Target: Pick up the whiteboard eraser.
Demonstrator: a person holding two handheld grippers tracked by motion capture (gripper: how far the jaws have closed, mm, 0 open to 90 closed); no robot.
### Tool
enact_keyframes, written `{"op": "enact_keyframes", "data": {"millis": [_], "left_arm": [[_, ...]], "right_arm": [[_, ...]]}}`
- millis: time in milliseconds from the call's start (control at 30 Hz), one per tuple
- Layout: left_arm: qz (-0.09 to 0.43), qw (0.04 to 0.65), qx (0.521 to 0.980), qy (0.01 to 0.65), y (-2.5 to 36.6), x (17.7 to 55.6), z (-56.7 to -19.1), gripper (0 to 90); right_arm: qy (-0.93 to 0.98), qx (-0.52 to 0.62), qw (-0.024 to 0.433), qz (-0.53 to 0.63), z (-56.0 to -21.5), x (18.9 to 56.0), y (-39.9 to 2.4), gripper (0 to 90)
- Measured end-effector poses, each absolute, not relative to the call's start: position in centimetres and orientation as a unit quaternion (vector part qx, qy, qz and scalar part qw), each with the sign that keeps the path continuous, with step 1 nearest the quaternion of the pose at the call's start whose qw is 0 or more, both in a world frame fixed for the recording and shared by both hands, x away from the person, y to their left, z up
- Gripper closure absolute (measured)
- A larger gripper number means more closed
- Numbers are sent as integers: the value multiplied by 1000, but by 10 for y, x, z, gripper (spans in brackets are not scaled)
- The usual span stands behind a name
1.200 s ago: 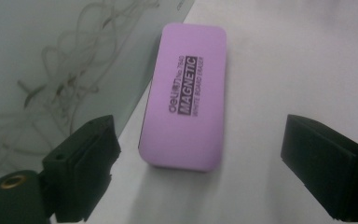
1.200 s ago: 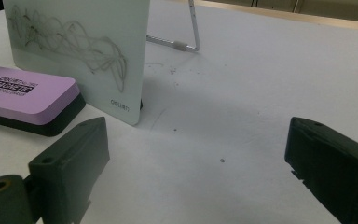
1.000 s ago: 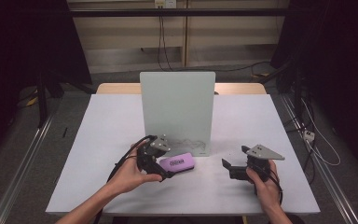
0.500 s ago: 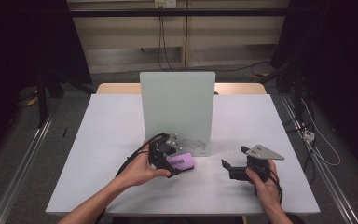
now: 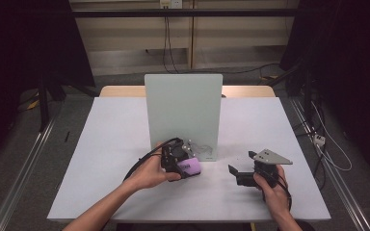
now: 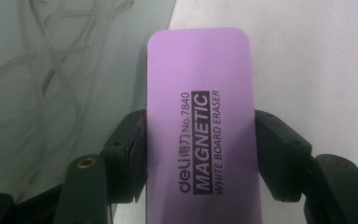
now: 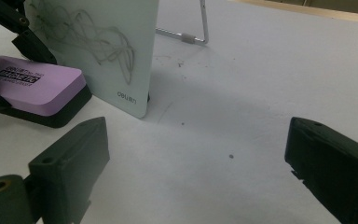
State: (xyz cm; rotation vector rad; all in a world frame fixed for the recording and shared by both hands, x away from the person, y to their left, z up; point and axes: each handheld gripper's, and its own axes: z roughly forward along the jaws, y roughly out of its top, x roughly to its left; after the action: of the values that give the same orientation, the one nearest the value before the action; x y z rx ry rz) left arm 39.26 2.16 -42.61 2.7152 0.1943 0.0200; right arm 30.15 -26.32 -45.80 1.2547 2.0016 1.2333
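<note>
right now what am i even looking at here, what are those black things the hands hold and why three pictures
A person sits at a white table holding a black two-jaw hand tool in each hand. One picture looks down from above; the other two come from cameras riding on each tool. The left gripper has just closed its jaws on a purple whiteboard eraser, right in front of a small upright whiteboard with scribbles on it. The right gripper rests on the table, jaws open, holding nothing.

Overhead forward view; two close gripper views
</note>
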Motion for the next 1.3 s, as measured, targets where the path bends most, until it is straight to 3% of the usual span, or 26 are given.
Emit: {"op": "enact_keyframes", "data": {"millis": [400,833,1300], "left_arm": [[13,210,975,71,24,391,-422,406],[12,297,947,121,54,387,-407,407],[37,356,925,130,85,378,-397,407]], "right_arm": [[730,457,236,450,-458,302,-263,64],[729,457,236,451,-458,302,-263,64],[725,465,232,452,-458,304,-263,64]]}}
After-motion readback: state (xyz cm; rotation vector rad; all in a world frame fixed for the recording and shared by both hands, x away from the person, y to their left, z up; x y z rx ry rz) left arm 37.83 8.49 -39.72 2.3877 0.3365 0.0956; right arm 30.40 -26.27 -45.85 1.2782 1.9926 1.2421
